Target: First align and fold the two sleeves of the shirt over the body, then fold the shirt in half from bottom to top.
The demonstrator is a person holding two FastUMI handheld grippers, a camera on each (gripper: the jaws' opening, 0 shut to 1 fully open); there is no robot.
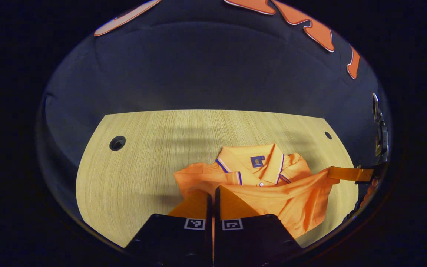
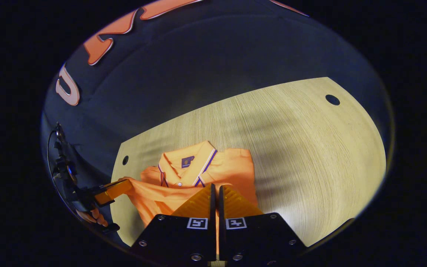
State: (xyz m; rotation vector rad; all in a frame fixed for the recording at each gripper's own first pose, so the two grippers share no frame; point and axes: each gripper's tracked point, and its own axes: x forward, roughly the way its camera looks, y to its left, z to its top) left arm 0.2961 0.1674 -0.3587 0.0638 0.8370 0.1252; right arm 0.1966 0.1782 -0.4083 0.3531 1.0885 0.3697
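An orange polo shirt (image 1: 272,200) lies on the wooden table (image 1: 143,167), collar (image 1: 252,163) toward the far side and sleeves folded in over the body. My left gripper (image 1: 212,191) is shut on the shirt's lower edge, which is raised above the body. The right gripper (image 1: 341,173) pinches the other end of that edge, and the fabric stretches between the two. In the right gripper view, the right gripper (image 2: 215,189) is shut on the shirt (image 2: 232,167) below the collar (image 2: 187,163). The left gripper (image 2: 119,187) holds the far corner there.
The table (image 2: 310,148) has round cable holes (image 1: 117,142) (image 1: 327,135) near its far corners, one also seen as a hole (image 2: 332,99) at the right. A hand (image 2: 95,217) holds the left gripper. The black booth wall stands behind the table's far edge.
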